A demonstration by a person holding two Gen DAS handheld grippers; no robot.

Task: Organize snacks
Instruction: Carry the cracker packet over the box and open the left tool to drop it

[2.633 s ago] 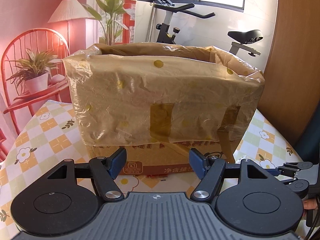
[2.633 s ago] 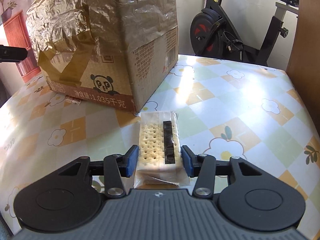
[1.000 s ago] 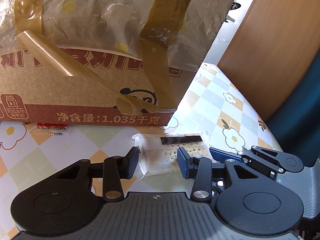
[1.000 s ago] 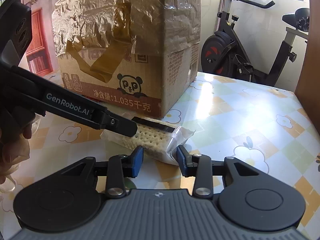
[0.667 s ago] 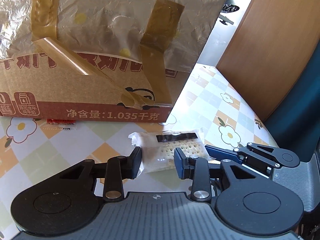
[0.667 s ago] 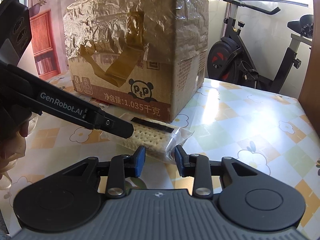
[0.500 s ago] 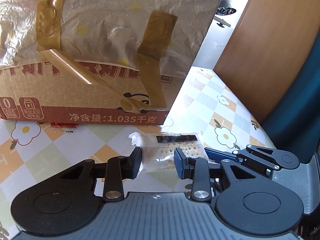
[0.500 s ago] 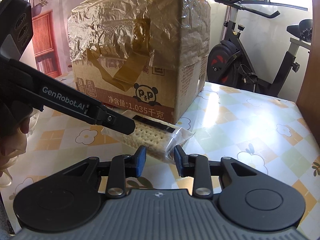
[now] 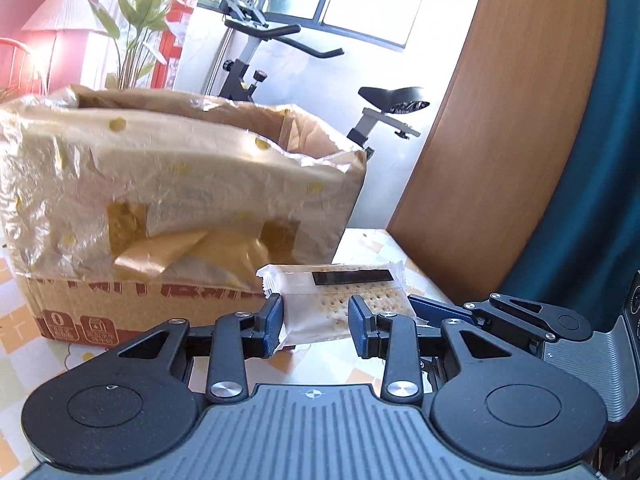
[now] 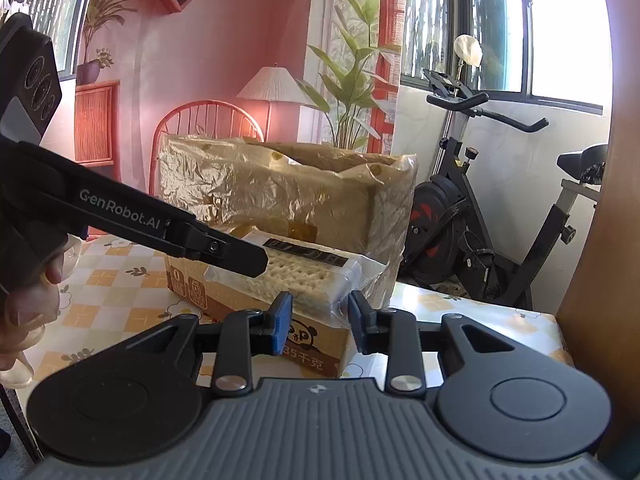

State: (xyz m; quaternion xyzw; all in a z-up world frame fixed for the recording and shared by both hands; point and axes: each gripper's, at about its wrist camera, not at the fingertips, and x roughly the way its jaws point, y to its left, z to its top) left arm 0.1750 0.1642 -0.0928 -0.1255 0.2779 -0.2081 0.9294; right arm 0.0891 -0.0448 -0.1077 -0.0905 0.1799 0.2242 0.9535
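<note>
Both grippers lifting cracker pack off table, now level with box rim; left gripper and right gripper each pinching one end, pack's long axis spanning between them, box opening lying ahead and above

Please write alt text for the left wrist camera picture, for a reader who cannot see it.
The left gripper holds a clear packet of crackers in the air, and the right gripper grips its other end. Behind stands an open cardboard box lined with plastic, on a flowered table.
</note>
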